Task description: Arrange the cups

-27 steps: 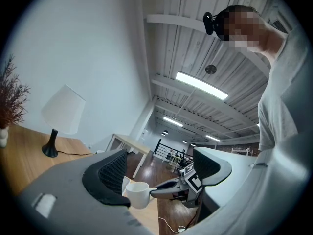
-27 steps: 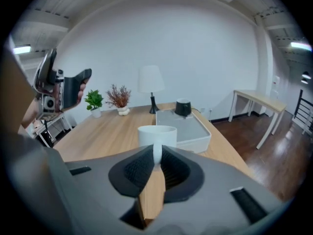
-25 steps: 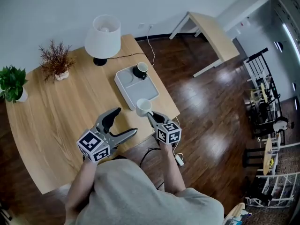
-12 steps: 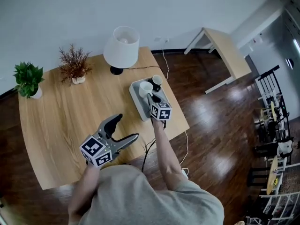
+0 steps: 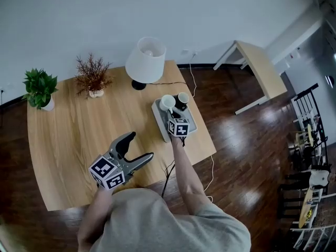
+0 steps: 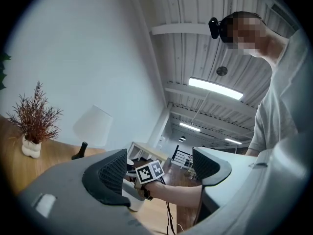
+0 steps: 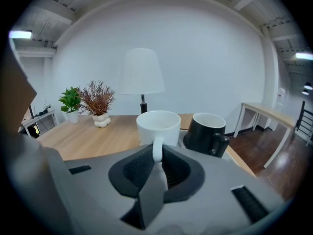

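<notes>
A white cup (image 5: 167, 102) is at the far end of the white tray (image 5: 159, 118), right beside a black cup (image 5: 182, 98). My right gripper (image 5: 171, 111) is shut on the white cup's handle. In the right gripper view the handle (image 7: 157, 148) is pinched between the dark pads, with the white cup (image 7: 158, 125) upright and the black cup (image 7: 205, 132) to its right. Whether the white cup rests on the tray I cannot tell. My left gripper (image 5: 139, 146) hovers open over the table's near part with nothing in it; its jaws (image 6: 161, 168) stand wide apart.
The round wooden table (image 5: 79, 135) carries a white lamp (image 5: 145, 61), a dried plant in a white pot (image 5: 93, 77) and a green plant (image 5: 41, 88) along its far side. A cable (image 5: 168, 83) runs off the table past the tray. A second table (image 5: 260, 70) stands at the right.
My right gripper has carried the white cup from the table's near edge out to the tray's far end, next to the black cup. The left gripper has stayed open and drifted only slightly.
</notes>
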Demonstrator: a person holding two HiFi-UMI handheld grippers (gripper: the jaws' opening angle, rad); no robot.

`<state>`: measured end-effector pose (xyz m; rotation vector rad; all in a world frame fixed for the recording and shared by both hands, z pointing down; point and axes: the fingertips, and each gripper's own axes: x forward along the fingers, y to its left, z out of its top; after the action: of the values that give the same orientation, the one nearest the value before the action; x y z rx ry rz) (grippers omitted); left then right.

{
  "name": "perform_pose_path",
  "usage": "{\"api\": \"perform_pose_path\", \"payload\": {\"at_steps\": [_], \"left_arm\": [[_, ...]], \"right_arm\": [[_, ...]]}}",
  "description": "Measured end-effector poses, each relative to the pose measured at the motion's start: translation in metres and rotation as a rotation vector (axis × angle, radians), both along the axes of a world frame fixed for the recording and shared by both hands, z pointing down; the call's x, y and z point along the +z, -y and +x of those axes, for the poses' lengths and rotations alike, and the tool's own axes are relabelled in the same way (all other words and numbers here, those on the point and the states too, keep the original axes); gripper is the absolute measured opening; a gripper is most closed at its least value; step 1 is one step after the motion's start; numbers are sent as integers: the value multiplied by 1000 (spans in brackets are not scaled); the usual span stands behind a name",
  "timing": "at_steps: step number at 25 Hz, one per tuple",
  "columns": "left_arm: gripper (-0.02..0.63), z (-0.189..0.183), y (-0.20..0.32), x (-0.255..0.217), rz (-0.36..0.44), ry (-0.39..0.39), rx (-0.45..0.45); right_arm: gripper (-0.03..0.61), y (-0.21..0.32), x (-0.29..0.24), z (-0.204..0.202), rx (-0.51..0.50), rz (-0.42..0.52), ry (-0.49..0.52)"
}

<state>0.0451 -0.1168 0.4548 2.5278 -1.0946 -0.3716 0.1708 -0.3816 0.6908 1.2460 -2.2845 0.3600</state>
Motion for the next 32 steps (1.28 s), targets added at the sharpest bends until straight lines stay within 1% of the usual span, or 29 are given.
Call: {"api": "perform_pose_path", "payload": {"at_steps": [1, 4, 6, 8, 10, 11, 12, 14, 17, 19, 22, 27, 29, 32], "left_arm": [[417, -2, 0, 0, 0, -3, -2], [417, -5, -1, -2, 4, -7, -5], [417, -6, -1, -3, 8, -8, -5], [417, -10, -2, -5, 11, -13, -6], [417, -17, -4, -7, 17, -19, -11], [417, -22, -5, -9, 20, -25, -17], [417, -27, -5, -11, 22, -34, -25], [417, -40, -6, -17, 29, -56, -46], [417, -61, -10, -29, 52, -79, -83], [417, -74, -13, -36, 67, -90, -110], [417, -95, -20, -48, 89, -109, -153], [417, -129, -35, -73, 143, -126, -221], [417, -140, -41, -84, 170, -125, -243], [417, -150, -45, -94, 196, -117, -262]], "right_arm": [[51, 0, 1, 0, -1, -12, 6], [109, -6, 8, 7, 35, -58, 13], [109, -20, 10, 15, 62, -88, 42], [109, -43, 6, 20, 77, -116, 106], [103, -73, -10, 17, 70, -126, 196], [73, -90, -22, 10, 47, -121, 246], [60, -107, -36, -1, 2, -109, 296], [57, -141, -69, -35, -135, -76, 378], [57, -190, -118, -89, -345, -19, 449], [57, -213, -152, -117, -435, 29, 490], [57, -234, -200, -147, -520, 110, 549], [55, -268, -262, -188, -665, 236, 591], [57, -279, -281, -201, -705, 285, 598], [57, -287, -300, -217, -741, 340, 583]]}}
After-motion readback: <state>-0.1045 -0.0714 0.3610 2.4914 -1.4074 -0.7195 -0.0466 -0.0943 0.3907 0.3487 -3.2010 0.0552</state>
